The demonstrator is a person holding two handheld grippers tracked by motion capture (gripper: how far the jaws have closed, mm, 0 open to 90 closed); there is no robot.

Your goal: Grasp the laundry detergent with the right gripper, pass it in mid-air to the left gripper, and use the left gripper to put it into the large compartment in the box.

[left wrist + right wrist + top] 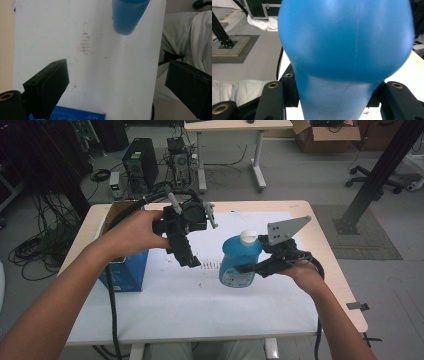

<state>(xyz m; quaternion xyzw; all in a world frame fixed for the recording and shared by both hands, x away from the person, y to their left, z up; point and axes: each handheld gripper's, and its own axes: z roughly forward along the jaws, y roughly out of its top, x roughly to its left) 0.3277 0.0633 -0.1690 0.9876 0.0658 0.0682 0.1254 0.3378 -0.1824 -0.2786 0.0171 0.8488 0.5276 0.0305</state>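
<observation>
Where right tongs [250,268] clamp: blue bottle [239,260].

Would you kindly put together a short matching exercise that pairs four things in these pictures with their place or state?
Things:
1. blue bottle
2. left gripper
3. blue box
4. white cap

Places or states:
A. jaws apart, nothing between them
B. at the left edge of the table, top flaps open
C. clamped between the jaws of the right gripper
D. on top of the bottle

Pairs: 1-C, 2-A, 3-B, 4-D
</observation>
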